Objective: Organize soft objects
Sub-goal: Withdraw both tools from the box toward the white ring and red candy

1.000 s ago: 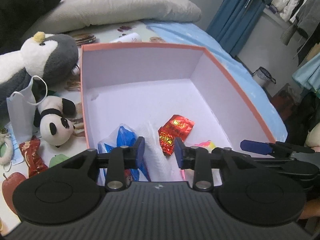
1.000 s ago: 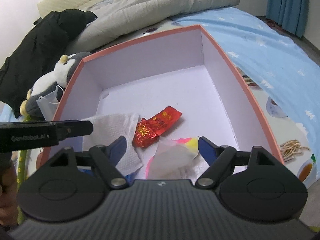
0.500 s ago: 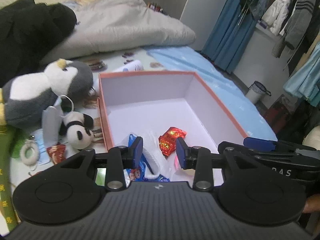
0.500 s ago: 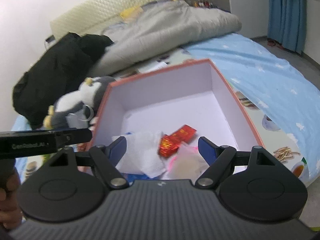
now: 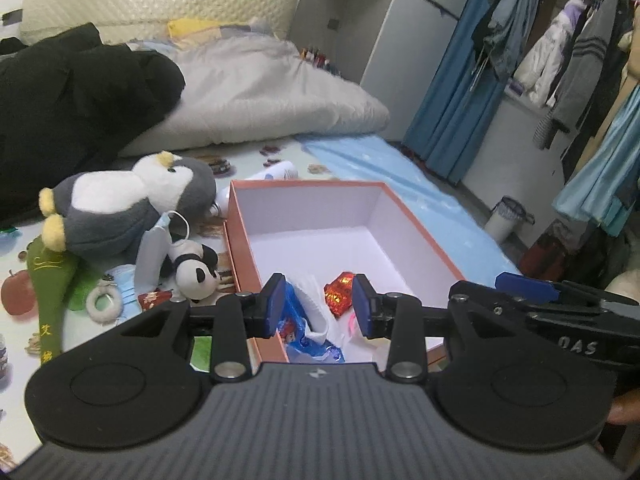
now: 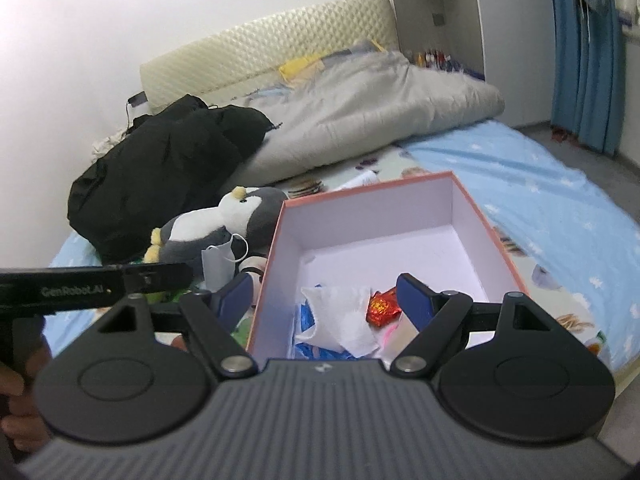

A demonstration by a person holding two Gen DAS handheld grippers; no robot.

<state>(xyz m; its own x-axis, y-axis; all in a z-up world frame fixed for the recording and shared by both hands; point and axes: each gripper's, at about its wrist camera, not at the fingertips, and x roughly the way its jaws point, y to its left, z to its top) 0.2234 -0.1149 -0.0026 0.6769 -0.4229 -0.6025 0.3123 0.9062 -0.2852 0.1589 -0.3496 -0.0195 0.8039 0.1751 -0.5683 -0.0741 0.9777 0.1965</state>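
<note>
The left gripper (image 5: 319, 303) is held level above the near end of the orange box (image 5: 416, 224), pointing toward 12 o'clock; its blue-padded fingers (image 5: 276, 304) stand parted with nothing between them. The right gripper (image 6: 326, 302) hangs over the same near end from the 5 o'clock side of the box (image 6: 486, 220), its fingers (image 6: 414, 300) spread wider, and they too grip nothing. In the left wrist view the right gripper's body shows at 3 o'clock, just beside the left one; in the right wrist view the left gripper's body crosses at 9 o'clock, with a hand (image 6: 16, 412) on its handle at 8 o'clock.

Inside the box, against the near wall, lie a white tissue (image 6: 346, 316), a blue plastic bag (image 5: 296, 320), a red foil wrapper (image 5: 339, 293) and a pale pink-edged bag (image 6: 394, 330); the far half of the box floor is bare white.

On the bed (image 6: 540, 184), at 9 o'clock of the box, a grey-and-white penguin plush (image 5: 128, 200) lies on its side. A face mask (image 5: 154, 250) leans against it, and a small panda plush (image 5: 196, 270) sits just beside the box's left wall. Near them rest a white ring (image 5: 103, 300) and a green fabric piece (image 5: 52, 280). A black jacket (image 5: 72, 100) and a grey duvet (image 5: 272, 96) are heaped toward 11 and 12 o'clock.
</note>
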